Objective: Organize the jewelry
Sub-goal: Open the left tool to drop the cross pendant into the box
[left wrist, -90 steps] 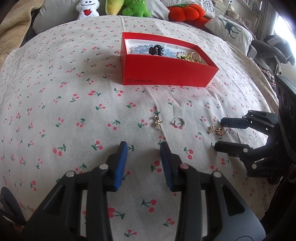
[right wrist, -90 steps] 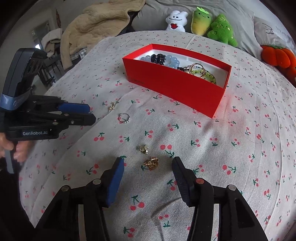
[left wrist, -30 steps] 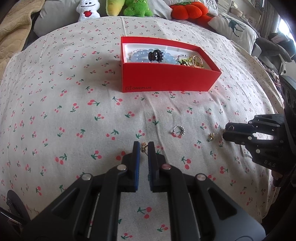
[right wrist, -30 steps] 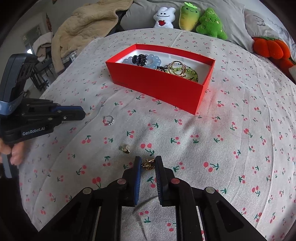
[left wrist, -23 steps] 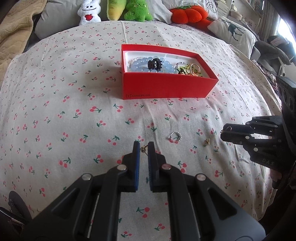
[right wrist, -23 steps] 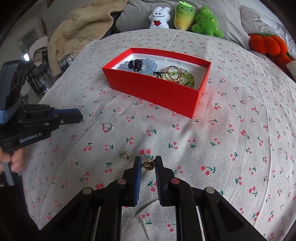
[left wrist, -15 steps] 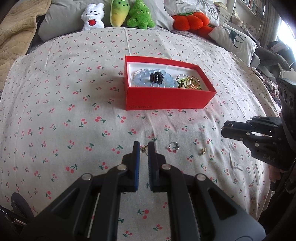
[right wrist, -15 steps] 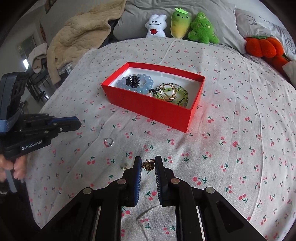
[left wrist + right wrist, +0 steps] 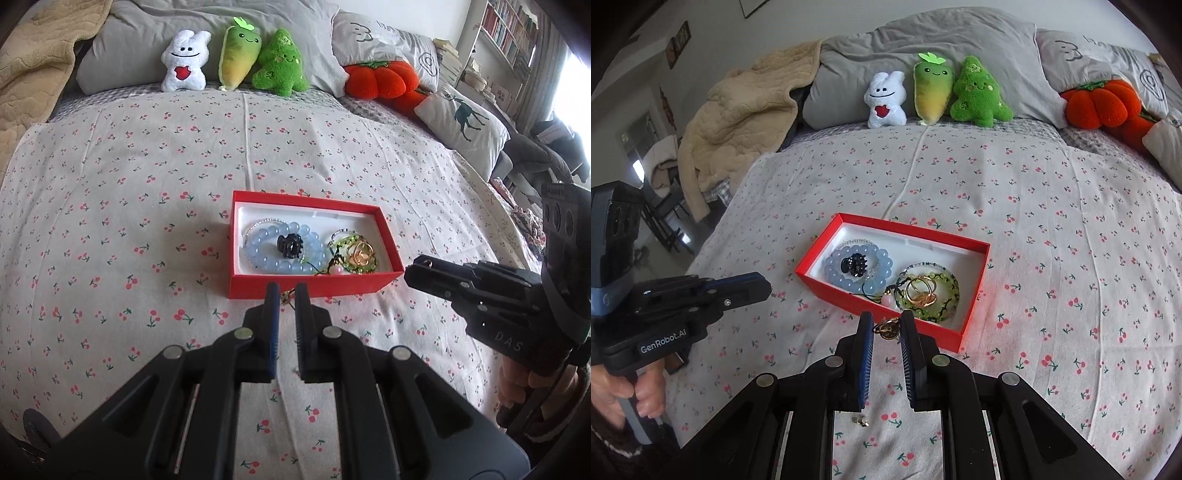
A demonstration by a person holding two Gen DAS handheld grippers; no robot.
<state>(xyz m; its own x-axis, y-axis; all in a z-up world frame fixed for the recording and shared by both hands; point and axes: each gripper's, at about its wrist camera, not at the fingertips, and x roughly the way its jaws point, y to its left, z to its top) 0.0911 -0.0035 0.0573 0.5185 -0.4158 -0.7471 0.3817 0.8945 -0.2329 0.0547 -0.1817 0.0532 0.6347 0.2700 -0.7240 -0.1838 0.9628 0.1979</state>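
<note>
- Gold earring (image 9: pixel 887 329) pinched between nearly closed jaws of right gripper (image 9: pixel 886 325), held just short of red box (image 9: pixel 975 275) near wall.
- Left gripper (image 9: pixel 286 297) also nearly closed on a tiny gold stud (image 9: pixel 285 297), in front of the box's front wall.
- Box already holds blue bead bracelet (image 9: pixel 882 275), black claw clip (image 9: pixel 854 264), green bangle (image 9: pixel 947 295).
- Judgement: carry both over the rim before releasing, one at a time; tiny pieces could bounce out.
- One small piece (image 9: pixel 860 421) lies on cherry-print sheet (image 9: pixel 1071 258) under right gripper.
- Bed, plush toys (image 9: pixel 938 92), beige blanket (image 9: pixel 738 114), bookshelf (image 9: pixel 506 33) behind.
</note>
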